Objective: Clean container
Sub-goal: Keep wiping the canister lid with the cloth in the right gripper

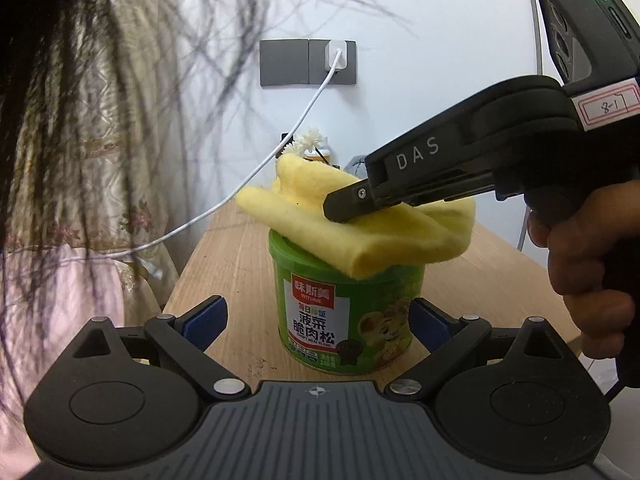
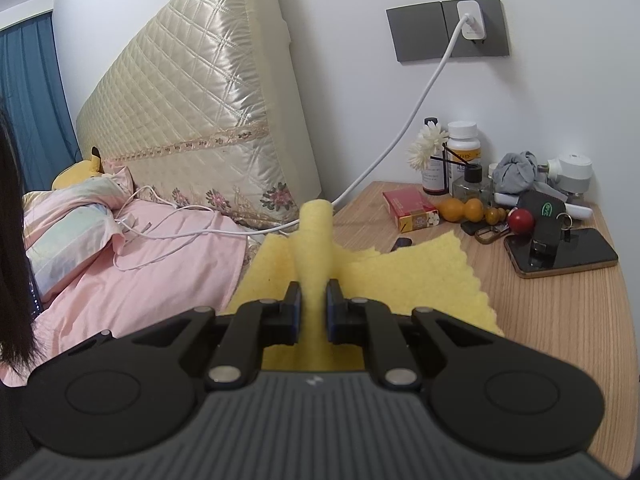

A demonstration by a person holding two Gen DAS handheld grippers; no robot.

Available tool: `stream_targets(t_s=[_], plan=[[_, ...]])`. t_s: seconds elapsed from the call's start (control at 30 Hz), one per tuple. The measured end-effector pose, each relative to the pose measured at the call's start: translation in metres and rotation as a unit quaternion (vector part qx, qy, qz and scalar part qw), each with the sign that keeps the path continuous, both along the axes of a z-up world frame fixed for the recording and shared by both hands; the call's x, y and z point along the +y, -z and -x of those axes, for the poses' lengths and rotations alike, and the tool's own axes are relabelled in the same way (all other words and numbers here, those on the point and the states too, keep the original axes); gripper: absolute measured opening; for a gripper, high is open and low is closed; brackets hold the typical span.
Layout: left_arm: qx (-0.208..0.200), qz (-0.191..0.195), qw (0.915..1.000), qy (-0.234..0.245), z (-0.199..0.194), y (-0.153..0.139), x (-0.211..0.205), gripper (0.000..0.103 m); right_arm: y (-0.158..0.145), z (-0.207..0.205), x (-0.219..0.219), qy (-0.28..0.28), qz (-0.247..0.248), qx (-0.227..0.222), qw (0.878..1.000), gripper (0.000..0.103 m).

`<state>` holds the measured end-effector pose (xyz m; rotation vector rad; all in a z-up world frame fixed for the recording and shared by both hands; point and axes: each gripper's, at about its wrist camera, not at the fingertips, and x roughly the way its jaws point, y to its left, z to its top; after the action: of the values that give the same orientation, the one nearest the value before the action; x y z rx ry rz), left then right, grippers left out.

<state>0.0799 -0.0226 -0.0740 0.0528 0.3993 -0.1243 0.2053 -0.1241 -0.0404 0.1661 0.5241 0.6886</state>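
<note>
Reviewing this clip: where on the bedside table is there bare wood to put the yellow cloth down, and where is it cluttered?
Bare wood lies near the table's front edge, between the yellow cloth and the phone, and around the green can. The back by the wall is crowded: red box, bottles, keys, grey rag.

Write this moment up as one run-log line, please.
right tongs: shut on yellow cloth | cloth: atop green can | left tongs: open, flanking can

1. Both views are evenly lit by soft, diffuse light; only faint shadows are cast.
2. Glare is seen on the quilted headboard (image 2: 208,92).
3. Straight lines are bent by fisheye distortion; corners are blacked out.
4. Hair strands (image 1: 60,80) are blurred.
</note>
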Motion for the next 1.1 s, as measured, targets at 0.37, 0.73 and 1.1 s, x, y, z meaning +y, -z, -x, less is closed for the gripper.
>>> stream_targets(t_s=[0.37, 0.73, 1.1], plan=[[0.009, 0.001, 0.9999, 0.010, -0.017, -0.001, 0.002, 0.098, -0.001, 0.001, -0.001, 0.004, 0.002, -0.001, 1.000, 0.013], [0.001, -0.019, 0.9998, 0.010, -0.026, -0.003, -0.002, 0.098, -0.004, 0.004, -0.001, 0.009, 0.005, -0.004, 1.000, 0.013], [-0.057, 0.003, 0.9977, 0.037, -0.015, 0.017, 0.007, 0.099, -0.007, 0.005, -0.006, 0.022, 0.015, -0.005, 1.000, 0.013]])
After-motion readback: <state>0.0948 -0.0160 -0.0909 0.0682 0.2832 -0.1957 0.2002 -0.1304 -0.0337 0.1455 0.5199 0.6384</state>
